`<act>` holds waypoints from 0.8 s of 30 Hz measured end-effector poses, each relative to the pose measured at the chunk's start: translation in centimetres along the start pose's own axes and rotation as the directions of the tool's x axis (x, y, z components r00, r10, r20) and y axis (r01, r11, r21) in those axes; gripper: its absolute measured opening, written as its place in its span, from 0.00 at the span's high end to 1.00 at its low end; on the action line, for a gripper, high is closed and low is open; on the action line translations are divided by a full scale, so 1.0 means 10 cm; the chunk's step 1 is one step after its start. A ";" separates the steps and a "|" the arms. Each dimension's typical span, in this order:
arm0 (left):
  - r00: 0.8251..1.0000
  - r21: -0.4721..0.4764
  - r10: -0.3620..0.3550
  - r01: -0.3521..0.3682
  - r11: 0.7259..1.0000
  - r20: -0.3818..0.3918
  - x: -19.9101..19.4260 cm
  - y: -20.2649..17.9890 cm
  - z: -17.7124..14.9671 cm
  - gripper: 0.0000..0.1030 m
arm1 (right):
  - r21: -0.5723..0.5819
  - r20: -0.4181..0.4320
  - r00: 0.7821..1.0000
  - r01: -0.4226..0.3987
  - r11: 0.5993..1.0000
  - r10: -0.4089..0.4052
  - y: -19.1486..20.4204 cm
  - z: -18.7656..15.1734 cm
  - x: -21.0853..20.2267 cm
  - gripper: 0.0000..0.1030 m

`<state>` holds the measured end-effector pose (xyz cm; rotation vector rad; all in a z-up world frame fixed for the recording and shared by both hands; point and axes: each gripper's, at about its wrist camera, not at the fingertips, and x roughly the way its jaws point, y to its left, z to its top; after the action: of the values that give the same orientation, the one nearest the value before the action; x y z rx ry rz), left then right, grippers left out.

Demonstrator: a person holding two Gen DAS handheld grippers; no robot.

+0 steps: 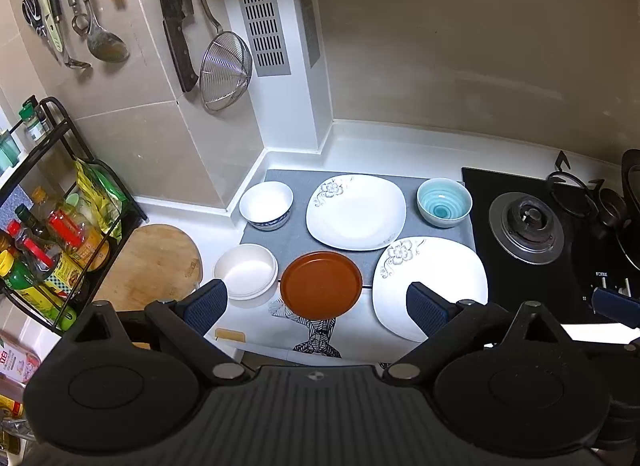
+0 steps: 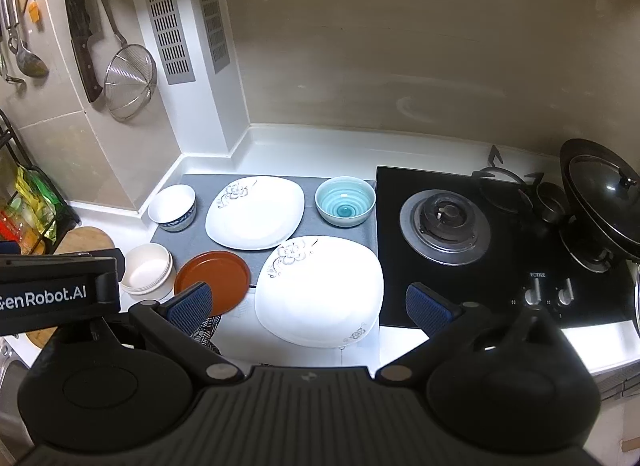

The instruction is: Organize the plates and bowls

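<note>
On the counter lie two white square plates with flower prints, one at the back (image 1: 356, 211) (image 2: 255, 211) and one at the front (image 1: 430, 286) (image 2: 320, 290). A brown round plate (image 1: 321, 284) (image 2: 212, 280) lies front left of them. A white bowl with a blue rim base (image 1: 266, 205) (image 2: 173, 206), a cream bowl (image 1: 246, 272) (image 2: 147, 274) and a teal bowl (image 1: 444, 201) (image 2: 345, 199) stand around them. My left gripper (image 1: 316, 306) hangs open and empty above the brown plate. My right gripper (image 2: 308, 306) hangs open and empty above the front white plate.
A grey mat (image 1: 296, 185) (image 2: 200, 179) lies under the back dishes. A black gas hob (image 1: 528, 225) (image 2: 448, 221) with a lidded wok (image 2: 600, 193) stands at the right. A condiment rack (image 1: 60, 225) and a round wooden board (image 1: 152, 262) are at the left. Utensils hang on the wall (image 1: 224, 65).
</note>
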<state>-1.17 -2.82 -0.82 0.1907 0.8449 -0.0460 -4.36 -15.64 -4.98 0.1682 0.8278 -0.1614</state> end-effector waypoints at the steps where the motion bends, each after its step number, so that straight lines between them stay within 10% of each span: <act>1: 1.000 0.000 0.001 -0.001 1.000 0.000 0.00 0.00 0.00 0.06 | 0.003 -0.001 1.000 -0.002 1.000 0.002 -0.01 -0.01 0.00 0.00; 24: 1.000 0.013 0.024 -0.024 1.000 0.020 0.03 -0.02 -0.09 0.06 | 0.006 -0.016 1.000 -0.005 1.000 0.005 0.01 -0.02 0.05 0.00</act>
<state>-1.65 -2.89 -1.66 0.2127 0.8223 -0.0315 -4.12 -15.59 -5.50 0.1769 0.8431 -0.1581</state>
